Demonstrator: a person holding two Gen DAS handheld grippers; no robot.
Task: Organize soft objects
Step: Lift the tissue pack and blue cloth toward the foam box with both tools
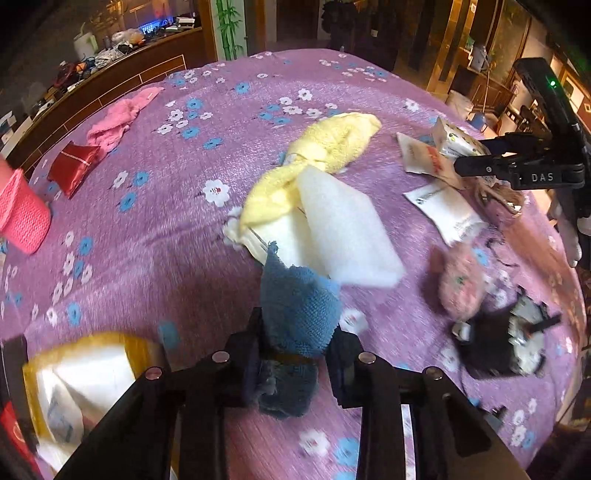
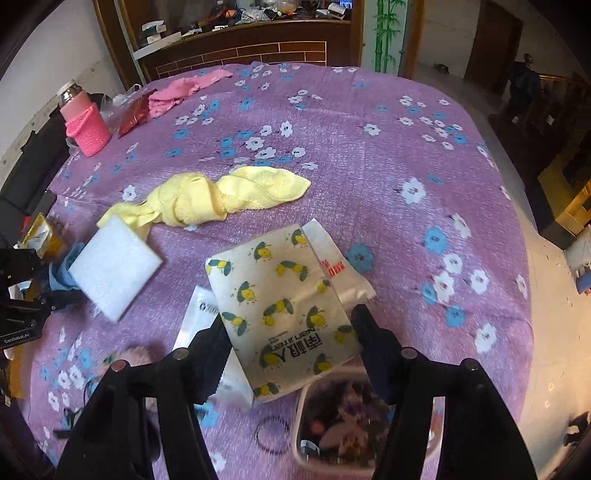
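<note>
left gripper [image 1: 291, 365]: jaws clamped on a nubby blue terry cloth [image 1: 299, 310], bunched and poking up between the pads | middle: white foam pad [image 1: 347, 232], flat slab; twisted fluffy yellow towel [image 2: 221, 194] on the purple floral bedspread [image 2: 369, 166] | right gripper [image 2: 291, 328]: jaws gripping a glossy lemon-print tissue pack [image 2: 280, 299] by its sides

Purple bedspread [image 2: 369, 155] with blue and white flowers, filling the middle; dark wooden counter [image 2: 243, 51] at 12 o'clock, cluttered on top; bamboo wall decal [image 2: 386, 33] at 1 o'clock beside white wall; brown door [image 2: 493, 44] further right; pale tiled floor [image 2: 550, 332] at 3 o'clock, warmly lit; dim light overall.
</note>
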